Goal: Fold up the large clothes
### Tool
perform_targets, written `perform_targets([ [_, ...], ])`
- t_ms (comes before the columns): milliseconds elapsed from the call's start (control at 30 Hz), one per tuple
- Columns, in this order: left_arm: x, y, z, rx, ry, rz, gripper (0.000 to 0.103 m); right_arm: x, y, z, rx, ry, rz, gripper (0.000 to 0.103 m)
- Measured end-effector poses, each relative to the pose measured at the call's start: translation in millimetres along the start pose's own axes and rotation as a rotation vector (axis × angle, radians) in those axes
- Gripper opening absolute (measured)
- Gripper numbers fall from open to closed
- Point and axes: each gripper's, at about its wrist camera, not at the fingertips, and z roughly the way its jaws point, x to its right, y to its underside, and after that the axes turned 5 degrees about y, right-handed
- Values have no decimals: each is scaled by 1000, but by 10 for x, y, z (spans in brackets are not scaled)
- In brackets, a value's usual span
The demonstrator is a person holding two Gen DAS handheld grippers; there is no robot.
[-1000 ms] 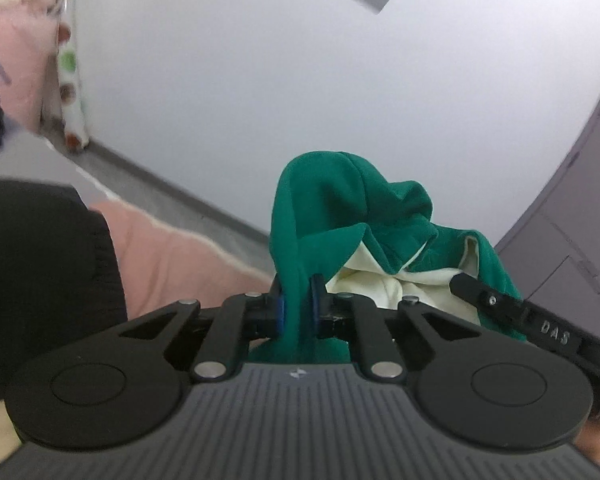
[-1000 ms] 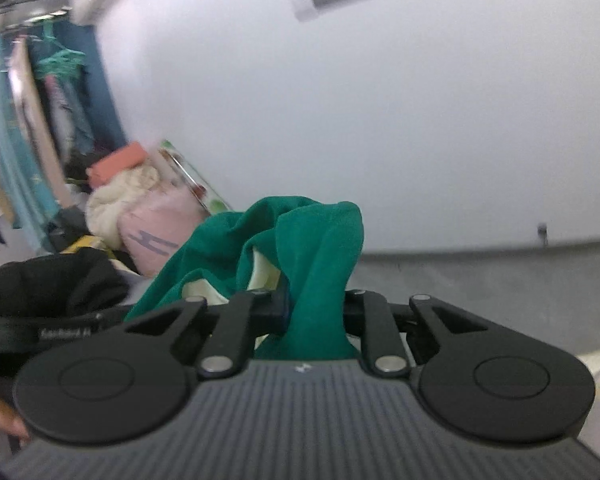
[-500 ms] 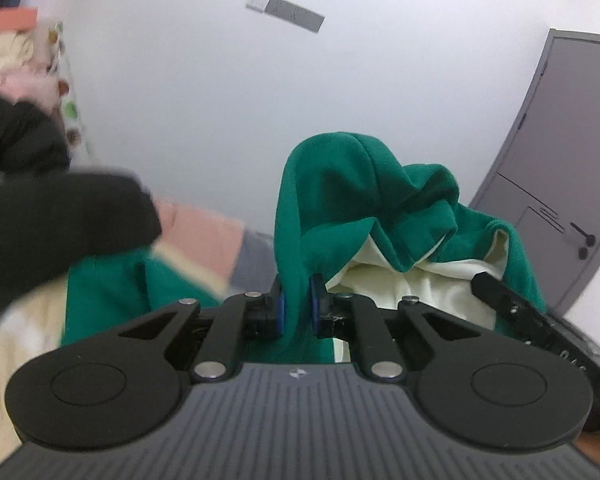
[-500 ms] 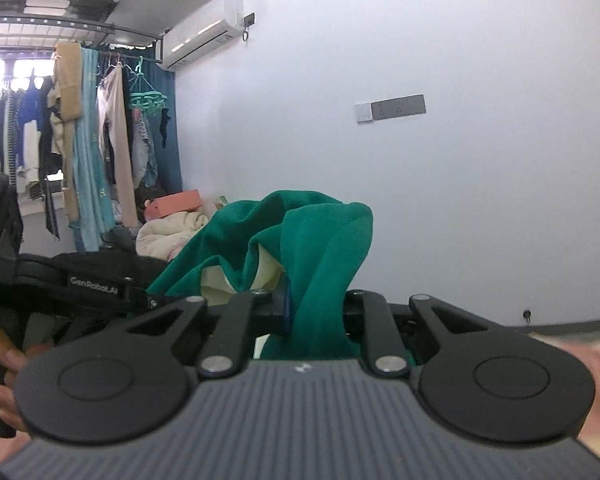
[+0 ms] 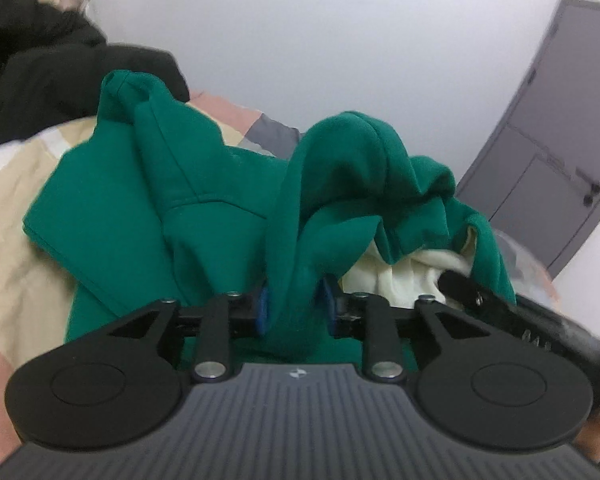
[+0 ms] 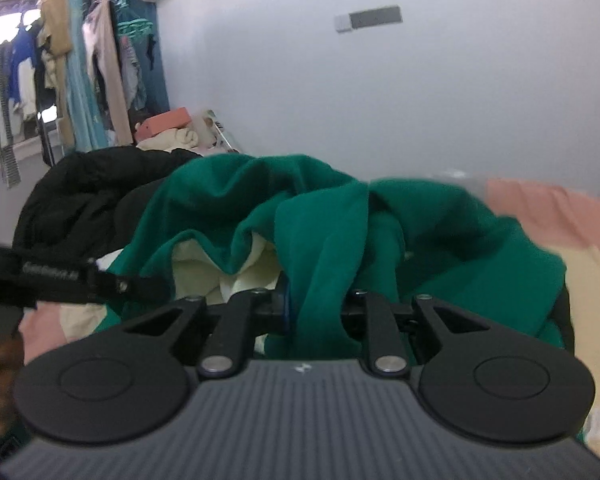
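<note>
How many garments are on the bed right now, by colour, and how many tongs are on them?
Green garment with cream lining: 1
Black garment: 1
Tongs with the green fabric between their opening jaws: 2, left tongs and right tongs
Total: 2 garments, 2 tongs

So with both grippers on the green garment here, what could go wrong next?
1. The left gripper jaws are opening with a fold of the green garment between them; the bunched fold may collapse unevenly.
2. The right gripper is opening too, so both ends may drop.
3. The black jacket lies close and could snag.
</note>
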Motion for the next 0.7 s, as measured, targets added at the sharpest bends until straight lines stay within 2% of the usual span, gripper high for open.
perform_targets([
  [100,59,10,-17,14,-23,61,50,29,19,-1,-15,-4,45,25],
  [200,72,48,-54,17,-17,61,59,-3,68,-39,-22,-4,15,34],
  [300,71,61,-21,11,-31,47,65,-9,121,-123,-31,-22,-7,40],
  [400,29,13,-13,8,-18,17,70,19,119,-189,-34,-31,26,42],
  [467,21,-27,-74,15,-16,-6,72,62,93,-243,-30,-33,81,55],
  [533,33,-67,-168,30,-10,-27,75,111,99,-339,-9,-38,138,73],
  [600,5,-99,-249,49,1,-46,80,119,49,-369,3,-35,166,80],
  [700,-75,-144,-305,65,5,-61,81,58,-76,-332,17,-16,153,80],
])
